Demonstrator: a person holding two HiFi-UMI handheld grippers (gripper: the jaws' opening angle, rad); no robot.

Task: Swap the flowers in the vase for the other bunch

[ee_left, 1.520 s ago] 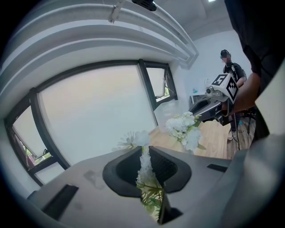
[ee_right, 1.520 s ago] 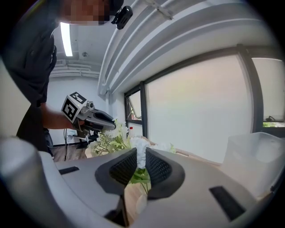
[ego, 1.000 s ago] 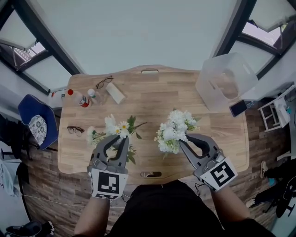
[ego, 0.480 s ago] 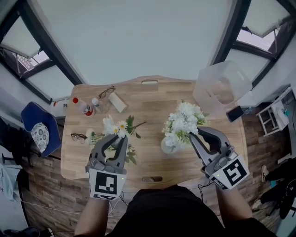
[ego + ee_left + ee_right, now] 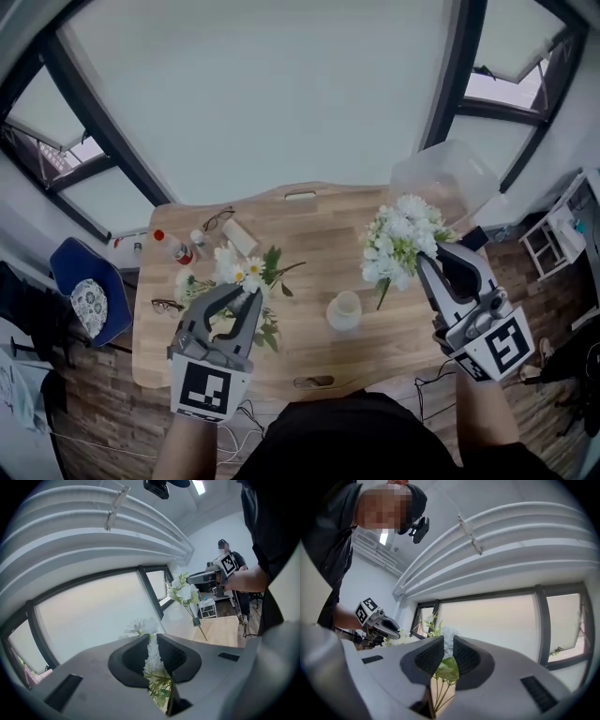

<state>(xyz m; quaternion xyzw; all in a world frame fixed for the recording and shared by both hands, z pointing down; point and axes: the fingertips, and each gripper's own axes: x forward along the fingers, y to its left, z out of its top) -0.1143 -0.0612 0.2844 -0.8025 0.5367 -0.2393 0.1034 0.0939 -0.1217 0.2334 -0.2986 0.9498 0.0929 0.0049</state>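
Jaws of the left gripper (image 5: 153,638) stand nearly together, clamped on the daisy bunch (image 5: 151,660); white blooms and green leaves fill the narrow slit between the pads. Jaws of the right gripper (image 5: 447,644) are likewise pinched on the thin green stems of the white bunch (image 5: 444,679), with leaves crowding just behind the pads. In the head view the left gripper holds the daisy bunch over the left part of the wooden table (image 5: 309,225), heads pointing away from the person; whether the lower foliage touches the wood cannot be told. The right gripper holds the white bunch over the right part of the table, with one bare stem end hanging free below the blooms and clear of the vase (image 5: 344,310). The vase stands upright and empty on the table, between the two grippers and nearer the right one. Further back on the table's left side: two small bottles (image 5: 178,251), a pair of glasses (image 5: 217,218) and a second pair (image 5: 167,306) by the left edge. A clear plastic bin (image 5: 445,178) sits at the far right corner.
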